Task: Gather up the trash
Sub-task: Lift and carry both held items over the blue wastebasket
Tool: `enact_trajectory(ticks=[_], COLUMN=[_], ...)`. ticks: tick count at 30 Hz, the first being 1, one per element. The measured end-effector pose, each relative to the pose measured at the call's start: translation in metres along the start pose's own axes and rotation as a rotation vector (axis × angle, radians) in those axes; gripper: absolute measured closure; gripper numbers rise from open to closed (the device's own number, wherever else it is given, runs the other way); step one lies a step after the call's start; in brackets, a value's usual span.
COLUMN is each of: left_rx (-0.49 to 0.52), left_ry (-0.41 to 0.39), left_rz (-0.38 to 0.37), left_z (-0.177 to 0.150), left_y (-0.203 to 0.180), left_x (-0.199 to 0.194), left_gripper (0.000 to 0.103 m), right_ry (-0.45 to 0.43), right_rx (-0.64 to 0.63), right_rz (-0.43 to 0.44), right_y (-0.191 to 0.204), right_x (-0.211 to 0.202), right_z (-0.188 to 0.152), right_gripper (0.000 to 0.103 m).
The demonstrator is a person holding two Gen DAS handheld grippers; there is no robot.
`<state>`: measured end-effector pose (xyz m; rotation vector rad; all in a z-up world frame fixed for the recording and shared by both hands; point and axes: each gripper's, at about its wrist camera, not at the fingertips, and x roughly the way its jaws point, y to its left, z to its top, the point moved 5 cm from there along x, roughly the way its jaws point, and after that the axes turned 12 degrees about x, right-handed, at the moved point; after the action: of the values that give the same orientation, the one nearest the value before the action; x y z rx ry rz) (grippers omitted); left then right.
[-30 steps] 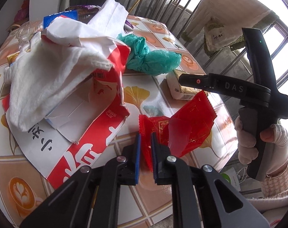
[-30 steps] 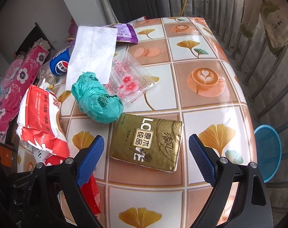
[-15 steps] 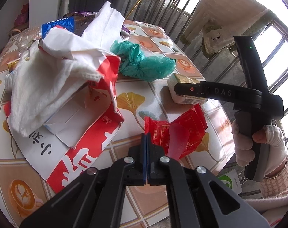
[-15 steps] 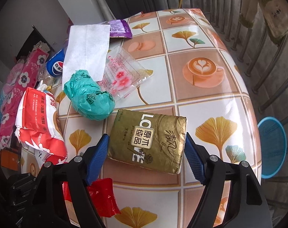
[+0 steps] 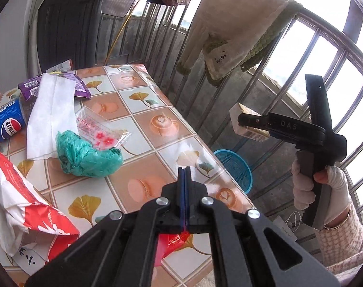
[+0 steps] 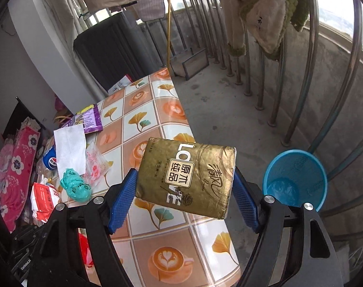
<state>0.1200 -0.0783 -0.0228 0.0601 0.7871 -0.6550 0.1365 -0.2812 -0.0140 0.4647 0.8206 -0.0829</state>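
My right gripper (image 6: 185, 191) is shut on a gold tissue pack (image 6: 188, 177), held in the air past the table's right edge. The left wrist view shows that gripper (image 5: 250, 122) with the pack (image 5: 243, 117) above a blue basket (image 5: 234, 167) on the floor. My left gripper (image 5: 185, 169) is shut, and a red wrapper (image 5: 171, 241) hangs from its jaws, mostly hidden under the gripper body. On the tiled table (image 5: 157, 110) lie a green plastic bag (image 5: 85, 155), a white tissue (image 5: 52, 117), a clear flowered wrapper (image 5: 100, 131) and a purple wrapper (image 5: 78, 88).
A red and white paper bag (image 5: 21, 205) and a Pepsi bottle (image 5: 8, 124) lie at the table's left. Metal railing bars (image 6: 282, 76) with hanging cloths (image 5: 231, 35) stand behind the blue basket (image 6: 295, 179). A gloved hand (image 5: 325, 184) holds the right gripper.
The right jaws closed on the gold pack and lifted it off the table toward the basket side. The left jaws closed on the red wrapper and rose with it.
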Motion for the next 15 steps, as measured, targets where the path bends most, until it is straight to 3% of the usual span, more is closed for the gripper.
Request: enact_trajectory(ticks=[5, 8, 13, 15], left_rx=[0.098, 0.072, 0.000, -0.039], left_ry=[-0.005, 0.009, 0.069, 0.100], left_rz=[-0.061, -0.077, 0.004, 0.055], left_z=[0.046, 0.053, 0.017, -0.004], left_y=[-0.030, -0.030, 0.003, 0.020], left_x=[0.034, 0.041, 0.015, 0.000], left_gripper=[0.103, 0.103, 0.102, 0.095], right_ry=[-0.054, -0.063, 0.066, 0.137], right_rx=[0.117, 0.150, 0.112, 0.054], right_rz=[-0.052, -0.067, 0.026, 0.086], right_y=[-0.050, -0.063, -0.046, -0.027], right_x=[-0.020, -0.022, -0.002, 0.006], right_z=[0.021, 0.016, -0.012, -0.028], right_gripper=[0.031, 0.031, 0.031, 0.030])
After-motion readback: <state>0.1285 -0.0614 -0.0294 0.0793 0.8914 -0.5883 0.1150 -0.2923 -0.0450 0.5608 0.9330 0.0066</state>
